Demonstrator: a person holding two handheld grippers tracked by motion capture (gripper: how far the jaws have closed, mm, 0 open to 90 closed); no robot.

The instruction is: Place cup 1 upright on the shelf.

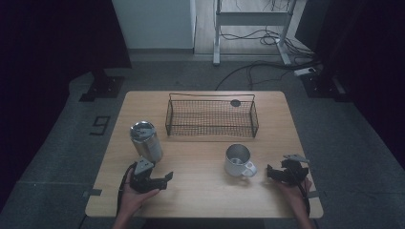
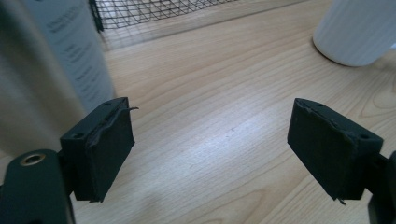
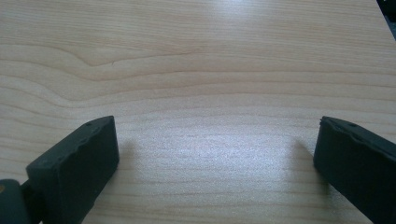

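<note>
A silver metal can (image 1: 145, 140) stands upright on the left half of the wooden table (image 1: 200, 195). A white mug (image 1: 239, 161) sits right of centre with its handle toward the front right. My left gripper (image 1: 160, 180) is held just in front of the can, jaws pointing right toward the mug. In the left gripper view its jaws (image 2: 210, 144) stand apart over bare wood, with the can (image 2: 70, 51) close on the left and the mug (image 2: 357, 30) far right. My right gripper (image 1: 274, 172) rests right of the mug. The right gripper view shows its jaws (image 3: 217, 158) open with nothing between them.
A black wire basket (image 1: 211, 116) stands at the back middle of the table, with a small dark disc (image 1: 235, 102) near its far right corner. Its mesh (image 2: 154, 10) appears beyond the can. Cables and a desk frame lie on the floor behind.
</note>
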